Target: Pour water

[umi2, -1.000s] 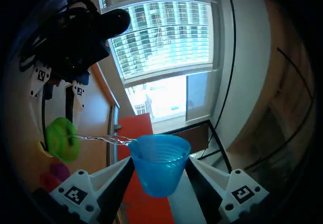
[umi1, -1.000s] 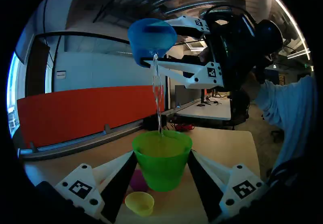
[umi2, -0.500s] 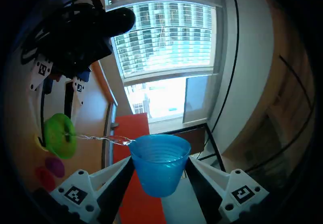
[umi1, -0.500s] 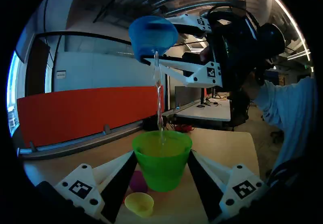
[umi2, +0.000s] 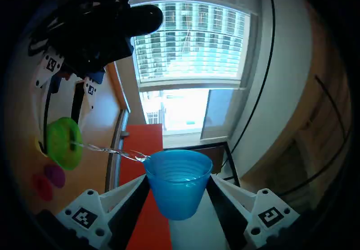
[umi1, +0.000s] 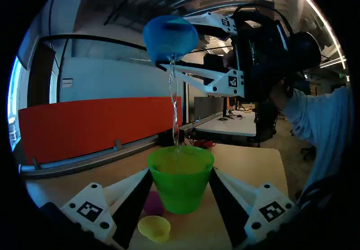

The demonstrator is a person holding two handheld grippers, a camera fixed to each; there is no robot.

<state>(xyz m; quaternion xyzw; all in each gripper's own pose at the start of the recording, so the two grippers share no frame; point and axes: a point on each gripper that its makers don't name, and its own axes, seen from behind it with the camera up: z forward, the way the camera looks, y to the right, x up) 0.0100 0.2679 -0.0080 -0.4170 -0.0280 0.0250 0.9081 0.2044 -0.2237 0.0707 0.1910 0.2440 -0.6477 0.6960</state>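
Blue cup (umi1: 170, 36), pinched in right gripper (umi2: 179, 180), tipped further at upper centre. Stream (umi1: 173, 101) sustained into green cup (umi1: 181, 187), pinched in left gripper (umi1: 181, 173). Emptying judged near.

No words, brands or numbers can be read. A small white notice (umi1: 68, 83) on the pale wall (umi1: 117, 81) is too small to make out. Black-and-white square markers (umi1: 89, 211) sit on the fingers of the left gripper (umi1: 180, 171) and the right gripper (umi2: 178, 178): patterns only, no letters or digits
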